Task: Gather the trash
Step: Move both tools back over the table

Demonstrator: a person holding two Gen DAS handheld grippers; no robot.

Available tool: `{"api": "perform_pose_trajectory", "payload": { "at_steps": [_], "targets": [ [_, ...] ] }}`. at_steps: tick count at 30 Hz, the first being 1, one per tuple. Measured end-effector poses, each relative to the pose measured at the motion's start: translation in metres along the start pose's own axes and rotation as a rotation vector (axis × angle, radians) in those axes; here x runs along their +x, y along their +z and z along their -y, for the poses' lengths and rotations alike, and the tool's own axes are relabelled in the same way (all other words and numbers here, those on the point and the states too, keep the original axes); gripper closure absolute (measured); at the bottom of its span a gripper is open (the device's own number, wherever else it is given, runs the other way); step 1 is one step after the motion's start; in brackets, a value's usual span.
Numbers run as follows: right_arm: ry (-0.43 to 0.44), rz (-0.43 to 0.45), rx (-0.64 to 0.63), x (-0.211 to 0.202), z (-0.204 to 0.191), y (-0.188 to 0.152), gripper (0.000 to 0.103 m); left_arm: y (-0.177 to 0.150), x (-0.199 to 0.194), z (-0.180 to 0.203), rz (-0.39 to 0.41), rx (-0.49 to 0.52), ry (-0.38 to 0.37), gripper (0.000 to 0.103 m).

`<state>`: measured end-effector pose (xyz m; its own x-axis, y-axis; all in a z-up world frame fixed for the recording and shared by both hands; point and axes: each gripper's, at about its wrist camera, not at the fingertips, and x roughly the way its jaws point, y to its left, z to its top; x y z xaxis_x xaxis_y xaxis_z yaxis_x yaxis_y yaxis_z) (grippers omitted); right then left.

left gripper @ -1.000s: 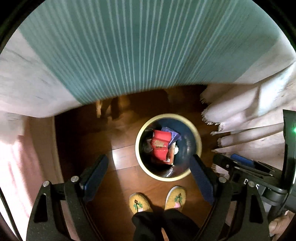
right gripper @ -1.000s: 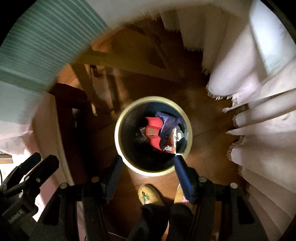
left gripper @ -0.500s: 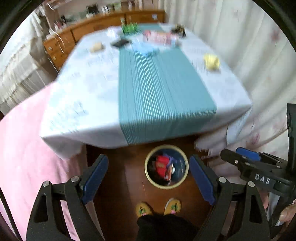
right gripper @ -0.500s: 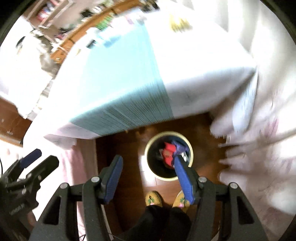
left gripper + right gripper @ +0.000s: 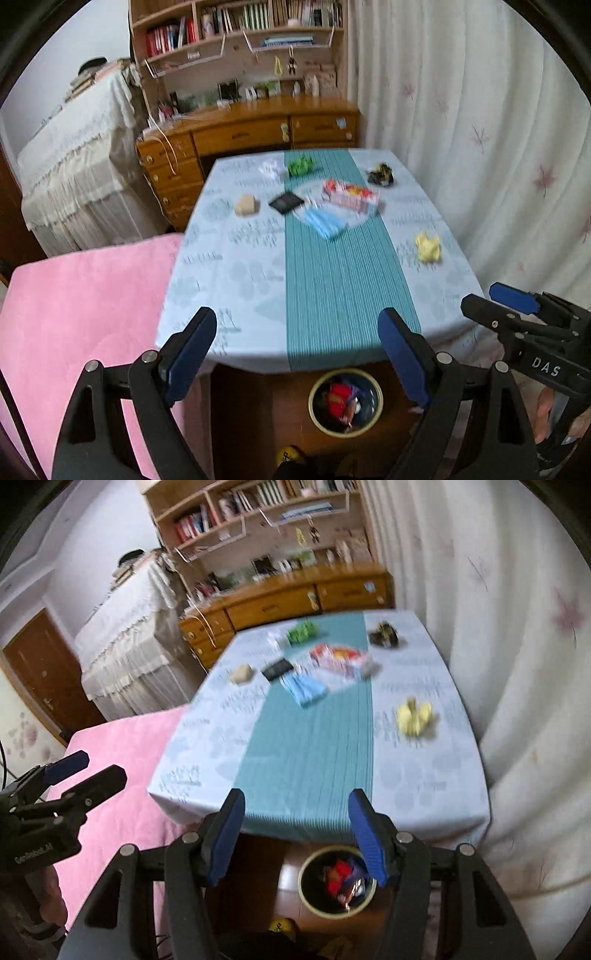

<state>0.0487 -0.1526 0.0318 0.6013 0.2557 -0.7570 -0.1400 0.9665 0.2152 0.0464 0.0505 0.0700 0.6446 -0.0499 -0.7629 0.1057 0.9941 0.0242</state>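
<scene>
Landmark: striped teal runner (image 5: 332, 266) down the middle of the surface (image 5: 229, 266); all places below are given from it.
Tan lump (image 5: 246, 205): left of the runner, on the pale cloth, uncollected.
White crumple (image 5: 269, 169): just left of the runner's far end, uncollected.
Black flat packet (image 5: 286, 202): at the runner's left edge, uncollected.
Green crumple (image 5: 301, 166): on the runner's far end, uncollected.
Blue face mask (image 5: 325, 222): on the runner, mid-length, uncollected.
Red-and-white wrapper (image 5: 351, 195): on the runner's right half, just beyond the mask, uncollected.
Dark crumple (image 5: 380, 174): right of the runner, far end, uncollected.
Yellow crumple (image 5: 428, 247): right of the runner, the nearest piece to the bin end, uncollected.
Trash bin (image 5: 345, 402): on the floor below the runner's near hanging end; it already holds red and purple wrappers.
Left gripper (image 5: 295, 365): jaws wide apart, nothing between them, above the near end of the runner.
Right gripper (image 5: 295, 834): jaws apart, narrower than the left, nothing held, at the same near end.
Progress: judged partly done; some trash is binned, about eight pieces remain on the surface.
Remaining: each piece is still to be picked and dropped in the bin; the yellow crumple looks the handiest for the right side.
</scene>
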Motion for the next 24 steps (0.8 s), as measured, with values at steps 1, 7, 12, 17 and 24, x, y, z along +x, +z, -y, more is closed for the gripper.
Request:
{"api": "perform_pose_trajectory", "payload": {
  "at_steps": [1, 7, 12, 17, 24],
  "targets": [
    [0.000, 0.007, -0.006, -0.003, -0.002, 0.004, 0.044, 0.006, 0.000, -0.002, 0.013, 0.000, 0.003, 0.015],
    [0.010, 0.034, -0.016, 0.013, -0.011, 0.040, 0.044, 0.033, 0.014, -0.018, 0.047, -0.012, 0.002, 0.015],
    [-0.014, 0.033, -0.005, 0.048, -0.018, 0.072, 0.044, 0.062, 0.059, -0.051, 0.039, -0.061, -0.027, 0.015],
    [-0.046, 0.002, 0.031, 0.096, -0.027, 0.103, 0.045, 0.102, 0.132, -0.089, -0.046, -0.077, -0.072, 0.015],
    [-0.091, -0.062, 0.145, 0.184, -0.038, 0.147, 0.045, 0.161, 0.237, -0.141, -0.174, -0.070, -0.119, 0.015]
  ]
}}
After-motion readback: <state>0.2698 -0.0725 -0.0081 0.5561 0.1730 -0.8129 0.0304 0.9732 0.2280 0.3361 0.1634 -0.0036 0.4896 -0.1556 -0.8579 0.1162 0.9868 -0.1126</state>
